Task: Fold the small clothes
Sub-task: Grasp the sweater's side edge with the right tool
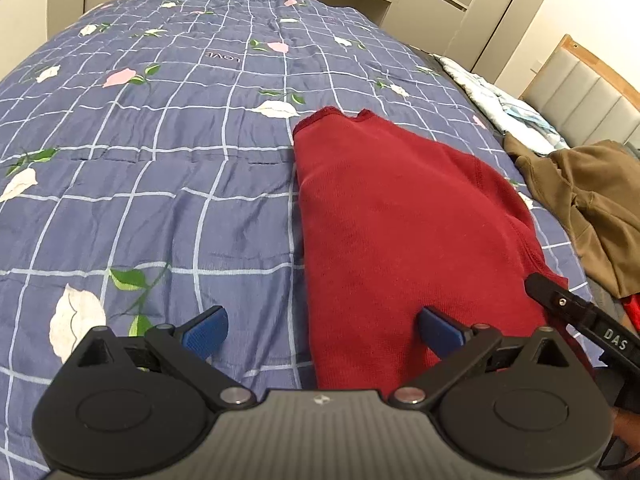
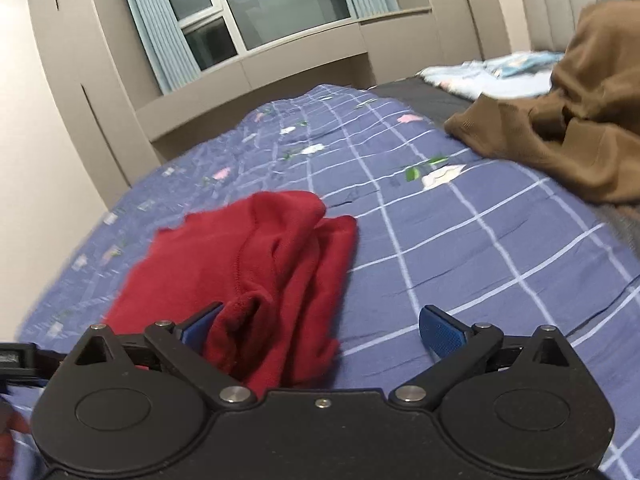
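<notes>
A small dark red garment (image 1: 392,216) lies on the blue checked flowered bedspread (image 1: 160,140), folded lengthwise into a narrow strip. My left gripper (image 1: 322,330) is open just above its near left edge, holding nothing. In the right wrist view the red garment (image 2: 256,264) lies bunched, with its near end between the fingers of my right gripper (image 2: 320,330), which is open. The right gripper's black finger (image 1: 560,300) shows at the garment's right edge in the left wrist view.
A brown garment (image 1: 592,200) lies crumpled to the right on the bed; it also shows in the right wrist view (image 2: 560,132). A light blue and white cloth (image 1: 500,100) lies beyond it by the padded headboard (image 1: 592,92). Beige cabinets and a window (image 2: 280,4) line the far wall.
</notes>
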`<state>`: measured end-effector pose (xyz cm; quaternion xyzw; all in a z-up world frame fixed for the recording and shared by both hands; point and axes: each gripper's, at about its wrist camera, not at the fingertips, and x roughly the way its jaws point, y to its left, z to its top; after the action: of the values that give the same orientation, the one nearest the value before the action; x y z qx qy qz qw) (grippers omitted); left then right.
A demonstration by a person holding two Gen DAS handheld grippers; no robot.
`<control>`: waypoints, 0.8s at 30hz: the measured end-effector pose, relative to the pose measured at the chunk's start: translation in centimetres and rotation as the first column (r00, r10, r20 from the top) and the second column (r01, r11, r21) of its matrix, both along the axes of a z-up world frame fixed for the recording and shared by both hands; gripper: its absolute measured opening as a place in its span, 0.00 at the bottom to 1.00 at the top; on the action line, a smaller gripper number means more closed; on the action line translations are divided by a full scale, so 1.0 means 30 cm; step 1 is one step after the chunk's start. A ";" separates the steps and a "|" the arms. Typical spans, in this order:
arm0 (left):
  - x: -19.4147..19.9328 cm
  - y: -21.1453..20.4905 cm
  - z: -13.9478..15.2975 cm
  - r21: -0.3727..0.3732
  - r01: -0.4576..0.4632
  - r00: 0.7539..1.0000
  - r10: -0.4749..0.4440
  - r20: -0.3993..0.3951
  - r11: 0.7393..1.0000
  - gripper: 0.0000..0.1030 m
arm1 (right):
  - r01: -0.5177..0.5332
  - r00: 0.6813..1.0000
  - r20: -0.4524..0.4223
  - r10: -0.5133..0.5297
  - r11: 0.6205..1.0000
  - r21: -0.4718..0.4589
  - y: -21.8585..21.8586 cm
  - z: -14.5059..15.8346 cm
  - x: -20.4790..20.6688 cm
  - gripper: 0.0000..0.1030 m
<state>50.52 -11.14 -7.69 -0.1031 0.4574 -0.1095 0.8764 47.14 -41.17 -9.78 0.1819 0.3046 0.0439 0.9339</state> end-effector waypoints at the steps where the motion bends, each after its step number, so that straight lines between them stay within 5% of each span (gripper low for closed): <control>1: 0.006 0.006 0.004 -0.009 0.000 1.000 0.000 -0.001 1.000 0.99 | -0.010 1.000 0.002 0.010 1.000 0.027 -0.008 0.002 0.001 0.99; 9: 0.052 0.019 0.014 -0.078 0.013 1.000 -0.013 0.002 0.997 0.99 | -0.127 0.990 -0.032 0.137 0.968 0.216 -0.021 -0.018 0.046 0.99; 19: 0.080 0.031 -0.045 -0.129 0.020 0.998 -0.028 -0.059 0.991 0.99 | -0.110 0.992 -0.038 0.124 0.958 0.266 -0.025 -0.046 0.042 0.99; 24: 0.068 0.028 -0.032 -0.151 0.027 0.998 -0.035 -0.052 0.988 0.88 | -0.072 0.996 -0.042 0.085 0.965 0.250 -0.017 -0.040 0.030 0.81</control>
<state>52.55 -10.30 -8.64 -0.1647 0.4734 -0.1543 0.8515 48.04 -41.67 -11.00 0.2863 0.3280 0.1138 0.8930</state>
